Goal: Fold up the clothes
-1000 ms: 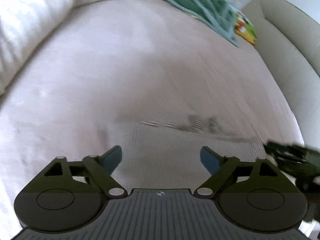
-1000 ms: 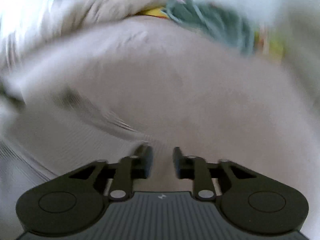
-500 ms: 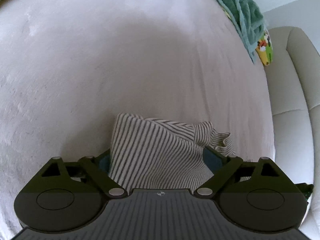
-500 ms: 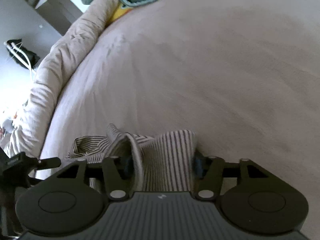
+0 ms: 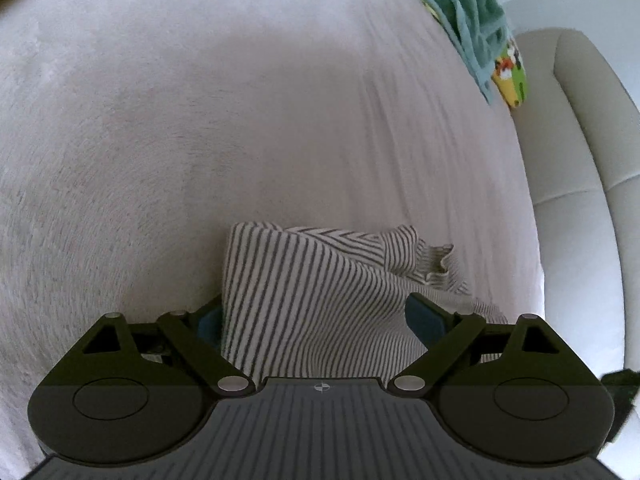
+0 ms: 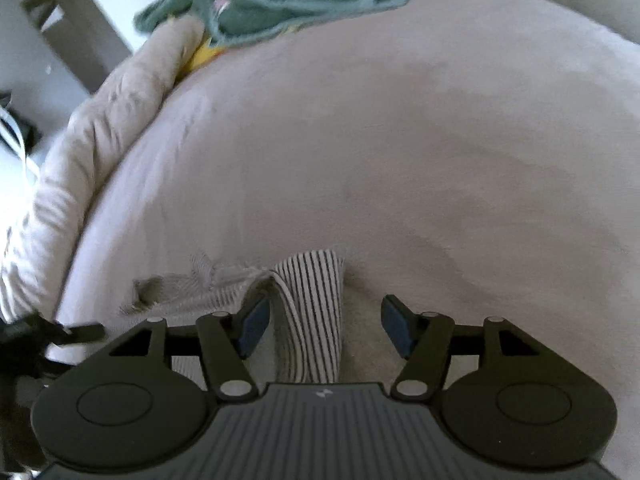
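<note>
A grey-and-white striped garment (image 5: 320, 280) lies bunched on the pinkish bed sheet (image 5: 200, 120). In the left wrist view it fills the space between the fingers of my left gripper (image 5: 316, 320), whose jaws stand wide apart, with a ruffled edge trailing to the right. In the right wrist view a folded ridge of the same garment (image 6: 312, 288) runs between the fingers of my right gripper (image 6: 325, 324), close to the left finger. That gripper is open too, with bare sheet beside the right finger. More crumpled cloth spreads left of it.
A green knitted blanket (image 5: 468, 4) and a bright yellow-green pillow (image 5: 510, 76) lie at the far end of the bed. A padded beige headboard (image 5: 580, 200) borders the right side. A rolled pale duvet (image 6: 100, 128) lines the left side.
A second ago the right gripper was nearly shut; it has opened. Both grippers have come down over the striped garment, which now sits between their fingers. The cloth fills less of the right gap than before.
</note>
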`<state>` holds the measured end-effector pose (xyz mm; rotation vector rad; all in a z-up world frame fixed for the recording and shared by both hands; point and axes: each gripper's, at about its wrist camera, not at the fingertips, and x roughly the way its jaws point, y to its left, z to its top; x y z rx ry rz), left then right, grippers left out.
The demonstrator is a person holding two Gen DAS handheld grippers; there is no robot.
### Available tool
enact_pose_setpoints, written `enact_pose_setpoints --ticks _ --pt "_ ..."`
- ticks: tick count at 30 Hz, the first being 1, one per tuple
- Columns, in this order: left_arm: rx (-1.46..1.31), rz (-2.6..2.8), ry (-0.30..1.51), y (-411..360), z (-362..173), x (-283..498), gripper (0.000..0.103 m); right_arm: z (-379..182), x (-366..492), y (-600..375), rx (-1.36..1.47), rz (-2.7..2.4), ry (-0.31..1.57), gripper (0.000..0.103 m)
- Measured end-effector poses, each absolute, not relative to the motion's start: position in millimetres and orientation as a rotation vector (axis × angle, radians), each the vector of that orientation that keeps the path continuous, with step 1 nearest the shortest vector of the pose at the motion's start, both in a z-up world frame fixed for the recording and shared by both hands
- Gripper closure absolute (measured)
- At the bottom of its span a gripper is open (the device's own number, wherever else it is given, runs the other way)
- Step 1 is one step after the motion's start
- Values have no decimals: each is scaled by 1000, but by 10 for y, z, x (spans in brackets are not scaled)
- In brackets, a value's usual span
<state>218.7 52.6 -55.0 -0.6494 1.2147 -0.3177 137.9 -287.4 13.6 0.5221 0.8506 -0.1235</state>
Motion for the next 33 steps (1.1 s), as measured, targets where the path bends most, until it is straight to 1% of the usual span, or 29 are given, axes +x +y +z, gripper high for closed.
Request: enact_pose_setpoints --ticks 2,4,5,8,10,12,14,15,16,18,19,21,22,23,24,26,27,28,29,30,31,32,33 --pt "-647 -333 1226 543 -560 2214 9 304 1302 -2836 488 -150 830 42" --pt "-653 -344 1225 562 -572 2212 9 430 1287 -2783 463 -150 827 56" --pt "-656 -349 1225 572 -578 2211 9 484 1296 -2753 455 -143 830 58" --pt "-665 -351 1225 597 -586 2203 9 562 1481 -2601 372 -62 865 59" --pt "-669 -349 1230 609 -577 2199 9 497 1690 -2471 268 -11 918 59" --pt "-675 -343 1233 566 -555 2220 9 336 1851 -2366 126 -25 972 59" --pt "-686 -328 1233 529 -537 2231 9 115 1961 -2403 77 -54 1020 55" --pt "-696 -315 1233 528 -535 2222 9 29 1998 -2489 142 -43 1032 50" --pt "-705 -302 1232 526 -533 2212 9 -54 2033 -2586 221 -28 1040 48" --pt "-712 -275 1221 533 -543 2172 9 -159 2079 -2716 329 5 1047 48" --pt "-693 -274 1219 505 -536 2172 9 -171 2087 -2740 349 22 1046 51" --pt "-614 -296 1216 407 -500 2190 10 -196 2104 -2788 389 56 1043 63" --pt "-571 -315 1216 367 -473 2188 13 -209 2112 -2812 409 73 1041 64" --pt "-544 -334 1219 346 -446 2177 22 -221 2120 -2836 429 90 1040 64" --pt "-532 -350 1219 352 -422 2165 28 -233 2128 -2860 449 108 1038 64" --pt "-550 -332 1225 413 -431 2181 31 -270 2185 -2894 483 132 1039 62" --pt "-574 -310 1230 442 -457 2207 31 -295 2240 -2903 495 138 1043 57" --pt "-602 -291 1229 460 -484 2223 30 -320 2292 -2898 509 146 1045 51" --pt "-625 -284 1224 465 -498 2231 24 -311 2297 -2893 521 164 1044 50" --pt "-631 -289 1215 442 -486 2238 23 -295 2294 -2889 532 184 1043 50" --pt "-634 -319 1202 418 -450 2227 24 -280 2290 -2885 543 204 1041 58" --pt "-646 -379 1181 421 -392 2186 27 -264 2287 -2881 554 224 1040 62" --pt "-662 -449 1154 435 -326 2135 27 -206 2247 -2892 550 257 1032 62"
